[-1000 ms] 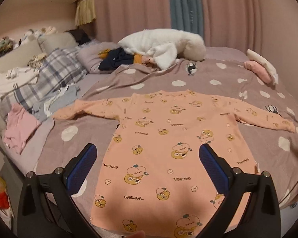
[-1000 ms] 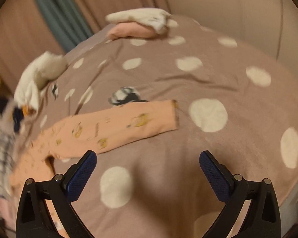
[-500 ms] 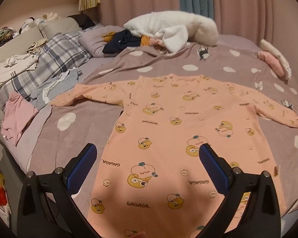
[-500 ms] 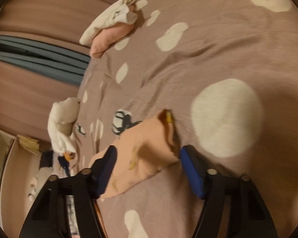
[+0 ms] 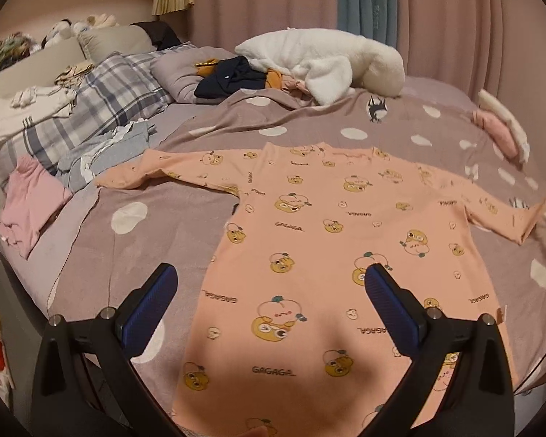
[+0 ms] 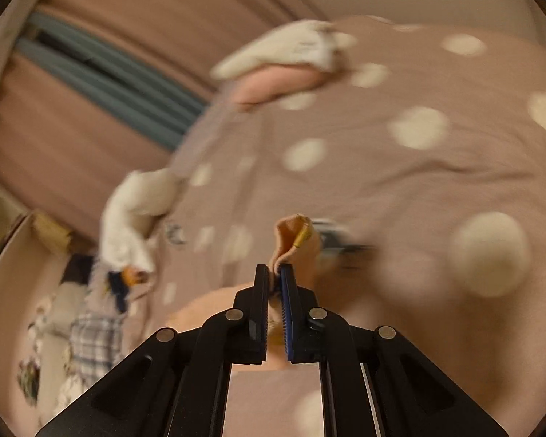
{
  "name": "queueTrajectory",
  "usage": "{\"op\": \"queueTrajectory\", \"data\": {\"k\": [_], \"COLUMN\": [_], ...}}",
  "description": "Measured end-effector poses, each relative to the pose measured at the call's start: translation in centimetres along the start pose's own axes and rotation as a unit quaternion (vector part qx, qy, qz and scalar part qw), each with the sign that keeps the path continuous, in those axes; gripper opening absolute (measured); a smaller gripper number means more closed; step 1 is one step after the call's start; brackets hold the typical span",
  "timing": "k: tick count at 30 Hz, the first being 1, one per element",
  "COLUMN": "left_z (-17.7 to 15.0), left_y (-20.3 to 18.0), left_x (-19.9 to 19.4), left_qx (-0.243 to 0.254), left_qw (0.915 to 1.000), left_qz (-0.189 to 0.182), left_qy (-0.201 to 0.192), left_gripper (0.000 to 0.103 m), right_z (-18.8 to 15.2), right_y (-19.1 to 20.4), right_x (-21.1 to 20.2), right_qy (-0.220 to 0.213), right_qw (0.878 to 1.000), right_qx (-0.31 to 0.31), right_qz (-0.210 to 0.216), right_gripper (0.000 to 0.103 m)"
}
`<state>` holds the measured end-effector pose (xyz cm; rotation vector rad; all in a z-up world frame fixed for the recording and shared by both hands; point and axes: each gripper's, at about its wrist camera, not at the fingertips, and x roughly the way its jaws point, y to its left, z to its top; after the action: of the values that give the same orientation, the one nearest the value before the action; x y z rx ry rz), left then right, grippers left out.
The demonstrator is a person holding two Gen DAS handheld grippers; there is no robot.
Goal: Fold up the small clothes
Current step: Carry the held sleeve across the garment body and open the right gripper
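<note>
An orange long-sleeved shirt [image 5: 331, 240] with cartoon prints lies flat, face up, on the dotted mauve blanket [image 5: 171, 233], its hem toward me. My left gripper [image 5: 269, 291] is open and empty, hovering above the shirt's lower left part. The shirt's right sleeve [image 5: 520, 218] is lifted off the blanket at the cuff. My right gripper [image 6: 276, 273] is shut on that sleeve cuff [image 6: 291, 236], which sticks up between the pads. The right wrist view is blurred by motion.
A white fluffy garment [image 5: 327, 58] and dark clothes [image 5: 233, 76] lie at the bed's far end. Plaid pillow [image 5: 91, 109], grey clothes [image 5: 105, 149] and a pink garment [image 5: 29, 200] lie at left. Folded pink and white clothes [image 5: 498, 127] sit at right.
My right gripper closed on the right sleeve cuff and lifted it off the blanket. My left gripper moved forward and lower over the shirt, still open.
</note>
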<state>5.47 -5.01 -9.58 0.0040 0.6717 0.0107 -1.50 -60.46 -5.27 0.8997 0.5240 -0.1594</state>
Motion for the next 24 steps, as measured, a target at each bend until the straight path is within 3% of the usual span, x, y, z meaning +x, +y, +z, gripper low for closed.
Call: {"op": "queueTrajectory", "data": {"k": [3,7,12,19,24], "left_z": [-0.3,-0.5,-0.3,-0.2,-0.6], "left_y": [2.0,5.4,8.5,11.9,13.1], "left_x": [0.1,0.2,0.1,0.5,1.1], "left_qx": [-0.012,-0.044,-0.056,-0.071,-0.078], "left_qw": [0.9998,0.9989,0.9979,0.9966,0.9963], "left_qz": [0.018,0.012,0.031,0.039,0.036], "left_qy": [-0.002,0.003,-0.006,-0.012,-0.003], "left_gripper": [0.103,0.103,0.103,0.103,0.103], "right_z": [-0.6,-3.2,-9.2,-17.8,-23.7], "right_y": [6.4,14.1,24.3,32.5,36.2], "right_x": [1.6,5.3,12.6,19.2,22.0], "right_qy": [0.012,0.043,0.099,0.178,0.225], "right_qw": [0.998,0.992,0.970,0.941,0.918], "right_qx": [-0.055,-0.116,-0.219,-0.273,-0.314], "right_qz": [0.004,0.036,0.037,0.092,0.089], "right_gripper": [0.009,0.009,0.009,0.005,0.005]}}
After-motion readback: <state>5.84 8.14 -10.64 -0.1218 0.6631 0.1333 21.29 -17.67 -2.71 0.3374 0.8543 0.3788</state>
